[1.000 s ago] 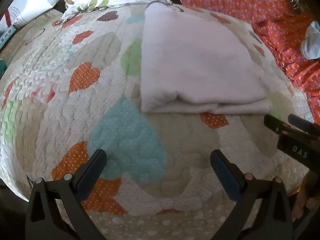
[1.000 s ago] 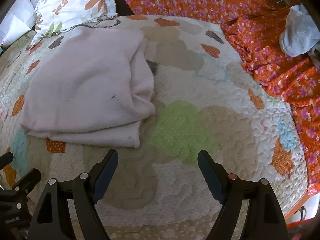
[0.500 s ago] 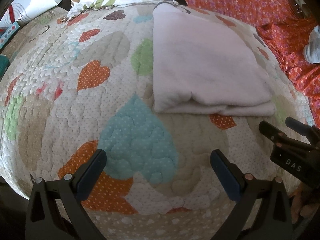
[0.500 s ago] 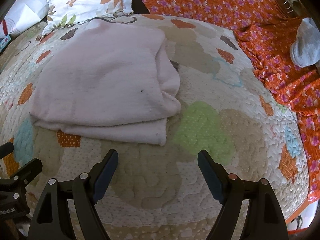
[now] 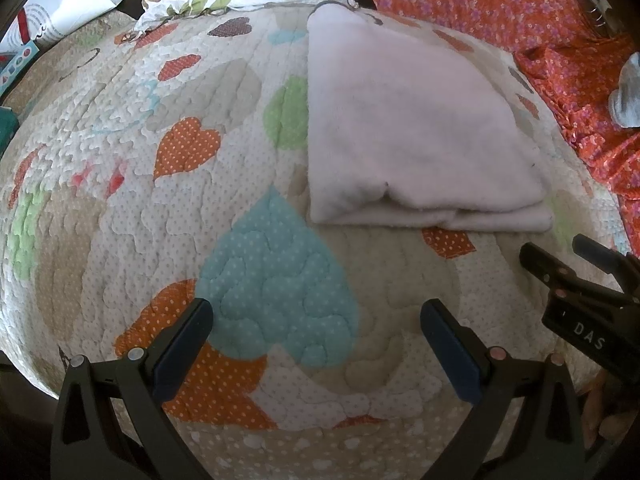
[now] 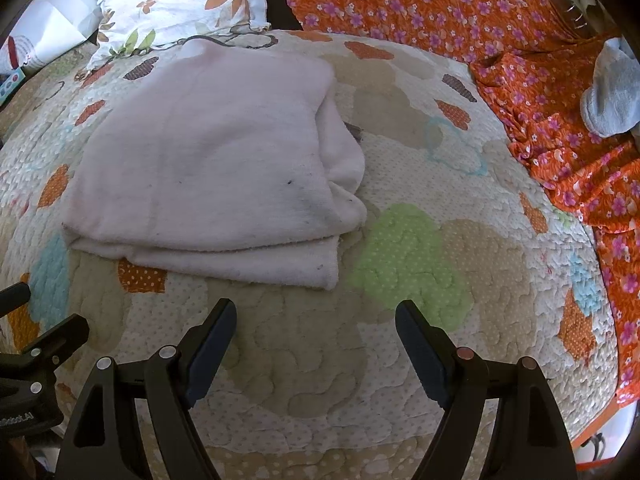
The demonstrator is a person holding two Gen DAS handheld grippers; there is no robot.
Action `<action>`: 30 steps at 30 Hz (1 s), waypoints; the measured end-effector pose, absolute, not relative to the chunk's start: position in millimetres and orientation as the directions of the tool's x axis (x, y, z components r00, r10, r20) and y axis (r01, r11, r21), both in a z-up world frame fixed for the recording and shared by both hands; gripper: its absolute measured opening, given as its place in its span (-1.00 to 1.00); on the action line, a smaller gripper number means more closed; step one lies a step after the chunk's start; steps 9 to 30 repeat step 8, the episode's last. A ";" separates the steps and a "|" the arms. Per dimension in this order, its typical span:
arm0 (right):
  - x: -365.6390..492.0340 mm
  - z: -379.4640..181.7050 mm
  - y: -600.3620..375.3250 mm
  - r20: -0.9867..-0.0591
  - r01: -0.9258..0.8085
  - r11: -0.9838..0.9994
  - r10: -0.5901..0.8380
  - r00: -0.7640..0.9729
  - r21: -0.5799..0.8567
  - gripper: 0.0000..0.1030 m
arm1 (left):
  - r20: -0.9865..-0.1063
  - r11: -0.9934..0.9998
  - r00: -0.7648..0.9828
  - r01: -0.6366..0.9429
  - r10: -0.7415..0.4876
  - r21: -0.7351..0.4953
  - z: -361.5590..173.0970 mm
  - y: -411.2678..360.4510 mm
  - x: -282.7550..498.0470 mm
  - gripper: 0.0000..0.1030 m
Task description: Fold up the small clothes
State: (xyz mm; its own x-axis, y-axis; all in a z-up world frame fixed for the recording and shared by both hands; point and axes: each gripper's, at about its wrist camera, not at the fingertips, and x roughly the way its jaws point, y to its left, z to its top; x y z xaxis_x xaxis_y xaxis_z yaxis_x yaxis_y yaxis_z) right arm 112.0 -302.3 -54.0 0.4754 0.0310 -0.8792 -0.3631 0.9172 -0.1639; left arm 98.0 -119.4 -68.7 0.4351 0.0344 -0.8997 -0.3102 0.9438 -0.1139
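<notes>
A pale pink fleece garment (image 5: 412,128) lies folded in layers on a quilt with heart patches (image 5: 272,276); the right wrist view shows the same garment (image 6: 216,168) at upper left. My left gripper (image 5: 316,316) hovers open over the quilt, short of the garment's near folded edge and left of it. My right gripper (image 6: 314,318) is open too, empty, just in front of the garment's near right corner. The right gripper's fingers (image 5: 552,268) also show at the right edge of the left wrist view.
Orange flowered fabric (image 6: 520,60) is bunched along the right and back of the quilt, with a grey sock-like piece (image 6: 612,92) on it. A white floral pillow (image 6: 172,4) lies at the back left. White paper bags (image 5: 60,4) stand at far left.
Both grippers have shifted a little to the left, so the garment sits further right in each view. Both stay open and empty.
</notes>
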 end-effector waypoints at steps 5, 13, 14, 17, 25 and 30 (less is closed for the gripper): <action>111.0 -54.8 -301.8 -0.882 -0.359 0.919 0.029 0.471 -0.162 0.66 | -0.899 0.944 0.436 -0.311 0.036 -0.113 -69.4 -119.2 98.2 1.00; 111.4 -55.7 -301.7 -0.883 -0.358 0.920 0.029 0.468 -0.160 0.66 | -0.898 0.943 0.438 -0.312 0.034 -0.116 -68.9 -118.3 98.3 1.00; 111.4 -55.7 -301.7 -0.883 -0.358 0.920 0.029 0.468 -0.160 0.66 | -0.898 0.943 0.438 -0.312 0.034 -0.116 -68.9 -118.3 98.3 1.00; 111.4 -55.7 -301.7 -0.883 -0.358 0.920 0.029 0.468 -0.160 0.66 | -0.898 0.943 0.438 -0.312 0.034 -0.116 -68.9 -118.3 98.3 1.00; 111.4 -55.7 -301.7 -0.883 -0.358 0.920 0.029 0.468 -0.160 0.66 | -0.898 0.943 0.438 -0.312 0.034 -0.116 -68.9 -118.3 98.3 1.00; 111.4 -55.7 -301.7 -0.883 -0.358 0.920 0.029 0.468 -0.160 0.66 | -0.898 0.943 0.438 -0.312 0.034 -0.116 -68.9 -118.3 98.3 1.00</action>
